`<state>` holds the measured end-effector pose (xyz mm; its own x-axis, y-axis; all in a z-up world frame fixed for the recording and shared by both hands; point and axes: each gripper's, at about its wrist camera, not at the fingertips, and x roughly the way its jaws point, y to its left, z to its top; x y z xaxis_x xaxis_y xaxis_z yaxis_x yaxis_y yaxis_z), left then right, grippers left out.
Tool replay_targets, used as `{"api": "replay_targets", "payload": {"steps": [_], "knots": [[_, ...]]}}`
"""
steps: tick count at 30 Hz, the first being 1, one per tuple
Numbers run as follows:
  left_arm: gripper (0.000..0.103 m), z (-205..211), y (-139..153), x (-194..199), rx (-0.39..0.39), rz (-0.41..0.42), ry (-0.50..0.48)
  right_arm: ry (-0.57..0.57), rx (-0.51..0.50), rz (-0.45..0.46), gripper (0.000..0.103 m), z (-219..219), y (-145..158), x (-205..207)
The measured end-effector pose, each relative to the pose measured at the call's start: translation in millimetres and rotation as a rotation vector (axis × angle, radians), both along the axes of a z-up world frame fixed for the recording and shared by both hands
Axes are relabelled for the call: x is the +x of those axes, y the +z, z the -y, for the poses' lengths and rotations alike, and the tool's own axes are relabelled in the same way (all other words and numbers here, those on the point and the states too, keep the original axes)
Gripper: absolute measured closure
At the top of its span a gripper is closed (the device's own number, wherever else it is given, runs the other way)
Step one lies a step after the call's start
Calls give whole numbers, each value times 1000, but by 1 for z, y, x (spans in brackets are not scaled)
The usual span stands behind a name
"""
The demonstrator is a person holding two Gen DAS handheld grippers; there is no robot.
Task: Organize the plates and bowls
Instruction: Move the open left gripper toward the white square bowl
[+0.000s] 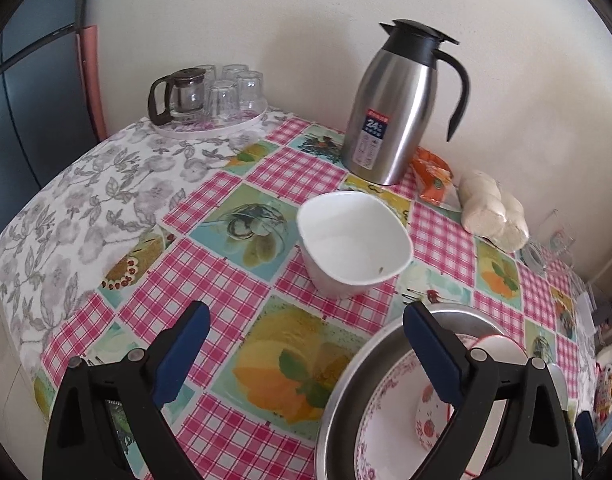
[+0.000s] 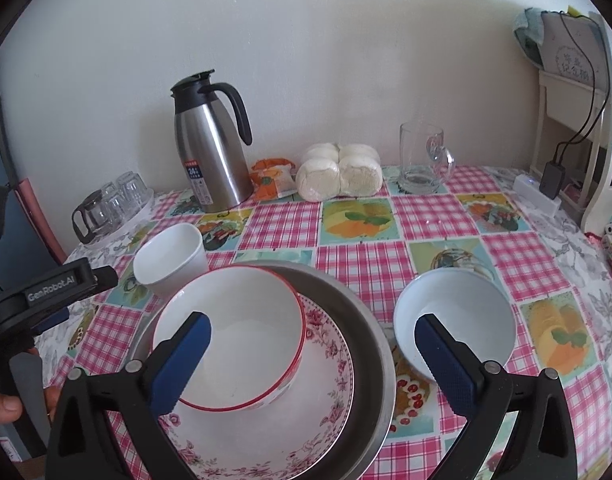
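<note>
Two tools spread, empty: left tool (image 1: pixel 306 344), right tool (image 2: pixel 312 354).
White cup-bowl (image 1: pixel 352 240) stands alone ahead of left; stack (image 2: pixel 266 360) sits beside it. Judgement: pinch its rim, lift straight, nest inside red-rimmed bowl (image 2: pixel 230 336).

**What my tabletop carries**

My tabletop (image 2: pixel 358 264) wears a pink-checked fruit-print cloth. Against the wall I see a steel thermos jug (image 2: pixel 212 148), an orange packet (image 2: pixel 272 182), bagged white buns (image 2: pixel 340 172) and a glass mug (image 2: pixel 424 160). At the far left corner a white tray (image 1: pixel 210 126) holds a glass teapot and tumblers. Nearer me sit a white cup-bowl (image 1: pixel 354 240), a metal basin (image 2: pixel 370 336) (plate and bowl stacked inside) and a pale blue-white bowl (image 2: pixel 454 320) just beside it.
</note>
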<state>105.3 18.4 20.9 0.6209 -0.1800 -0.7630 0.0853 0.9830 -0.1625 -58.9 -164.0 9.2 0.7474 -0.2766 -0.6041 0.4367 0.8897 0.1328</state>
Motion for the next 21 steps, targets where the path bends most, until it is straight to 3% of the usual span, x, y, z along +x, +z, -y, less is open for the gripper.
{"api": "replay_targets", "payload": {"steps": [6,8,11,17,21], "knots": [[6,-2,3,22,-16,-19,40,-21,13,9,0,8,18,5],[6,-1,6,26,-34,-6,36,-11,12,-3,0,8,24,10],[6,0,10,31,-2,34,37,6,-22,-12,0,5,38,20],[6,-7,13,47,50,81,-36,51,-29,-7,0,-9,62,41],[6,-27,6,59,32,53,-63,84,7,-24,0,-21,68,60]]}}
